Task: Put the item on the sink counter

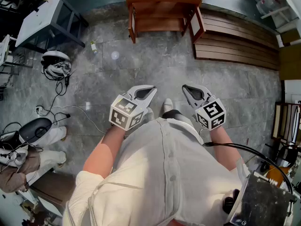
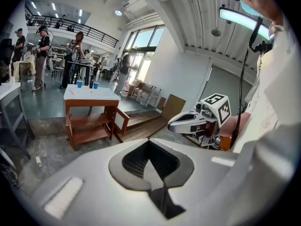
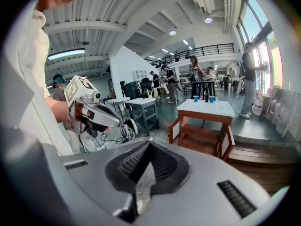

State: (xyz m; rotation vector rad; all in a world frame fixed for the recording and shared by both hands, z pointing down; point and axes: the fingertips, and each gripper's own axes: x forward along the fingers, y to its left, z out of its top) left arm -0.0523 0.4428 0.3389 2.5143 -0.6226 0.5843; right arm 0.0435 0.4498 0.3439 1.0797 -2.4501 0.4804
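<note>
A: Well, which step is this, do you think?

B: I judge that the task is not yet begun. The left hand-held gripper (image 1: pixel 149 91) and the right hand-held gripper (image 1: pixel 186 88) are both held close before the person's body, over the grey stone floor (image 1: pixel 141 60). Each has its jaws fully together, and nothing is between them.

A: And the item?

B: I cannot tell which it is. No sink counter shows in any view. The only things I see to take are two blue cups (image 3: pixel 196 98) and a dark bottle (image 3: pixel 205 96). They stand on the white tabletop (image 3: pixel 207 109) of a wooden stand (image 3: pixel 197 135) ahead, well apart from both grippers.

A: So the next move?

B: Probably to walk to the item, open one pair of jaws and close them around it. If it is a cup, it looks small, round and smooth, maybe plastic, so a gentle grip at the middle is needed.

A: And the pads (image 3: pixel 164 163)?

B: They are dark and ribbed, and narrow to a point. The rest of each gripper is smooth grey, with a cube (image 1: pixel 126 113) of black-and-white markers.
</note>
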